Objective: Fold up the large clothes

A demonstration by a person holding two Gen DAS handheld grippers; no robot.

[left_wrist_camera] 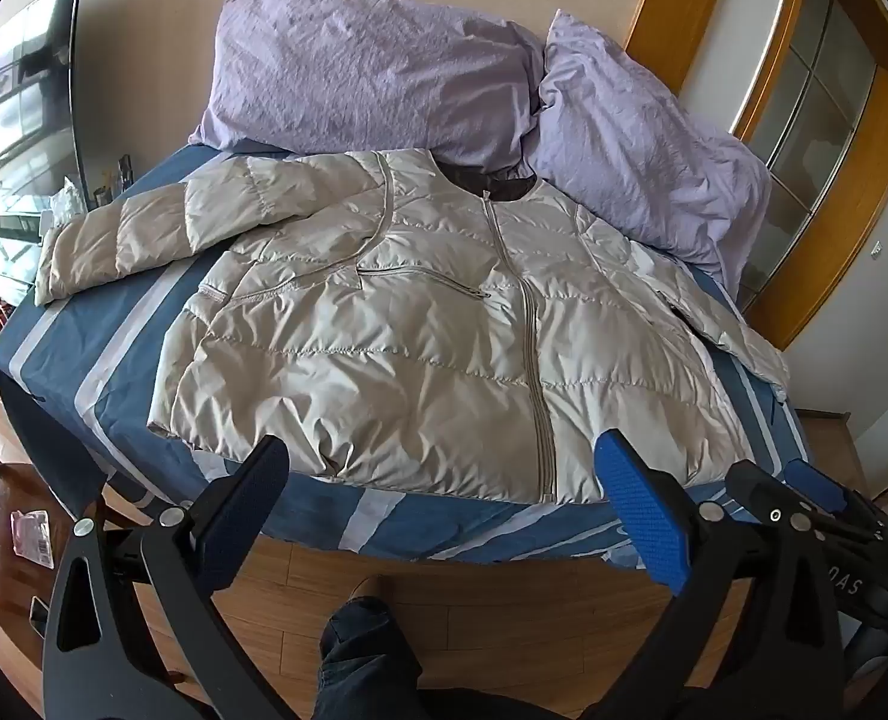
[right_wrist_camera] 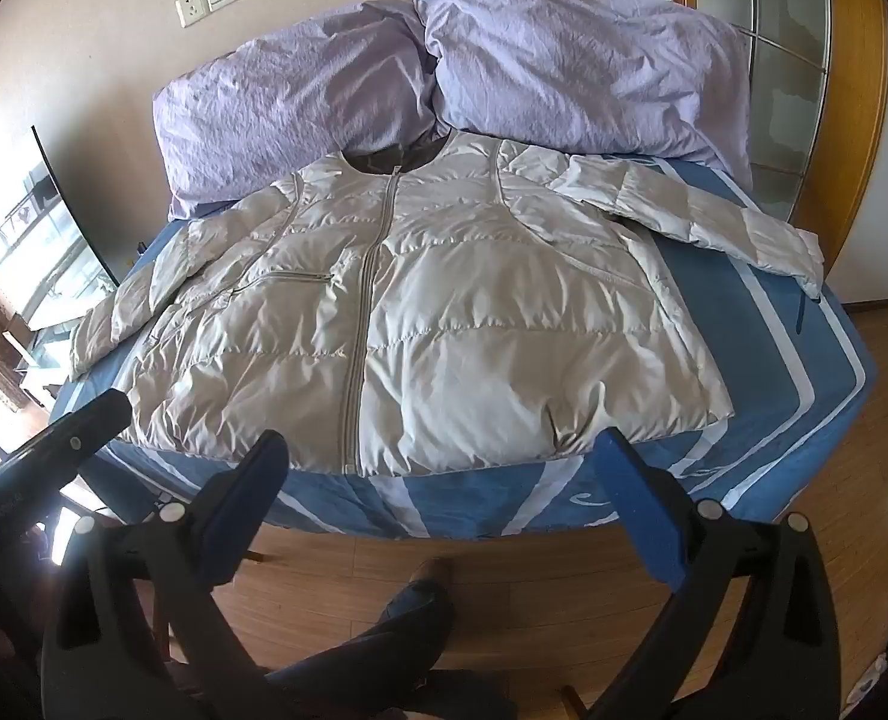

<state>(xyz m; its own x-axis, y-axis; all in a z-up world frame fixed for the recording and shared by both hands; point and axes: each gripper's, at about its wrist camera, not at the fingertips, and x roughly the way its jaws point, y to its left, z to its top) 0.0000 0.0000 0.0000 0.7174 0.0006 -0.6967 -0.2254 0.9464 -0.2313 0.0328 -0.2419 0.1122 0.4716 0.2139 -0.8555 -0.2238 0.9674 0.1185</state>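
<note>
A beige quilted puffer jacket [left_wrist_camera: 432, 324] [right_wrist_camera: 420, 312] lies flat and zipped on a blue striped bed [left_wrist_camera: 114, 372] [right_wrist_camera: 762, 360], front up, collar toward the pillows, both sleeves spread to the sides. My left gripper [left_wrist_camera: 441, 468] hovers open just before the jacket's hem, near the bed's front edge, with nothing between its fingers. In the right wrist view my right gripper [right_wrist_camera: 444, 462] also stands open at the hem, empty. The right gripper's body [left_wrist_camera: 804, 498] shows at the lower right of the left wrist view, and the left gripper's body [right_wrist_camera: 48, 450] at the lower left of the right wrist view.
Two lilac pillows [left_wrist_camera: 372, 66] [left_wrist_camera: 642, 144] lean on the wall behind the collar. A wood-framed glass door [left_wrist_camera: 828, 90] stands at the right. Wooden floor [left_wrist_camera: 474, 594] runs before the bed, with the person's leg and shoe [left_wrist_camera: 354, 642] on it. A dark screen [left_wrist_camera: 18, 90] and cluttered furniture sit left.
</note>
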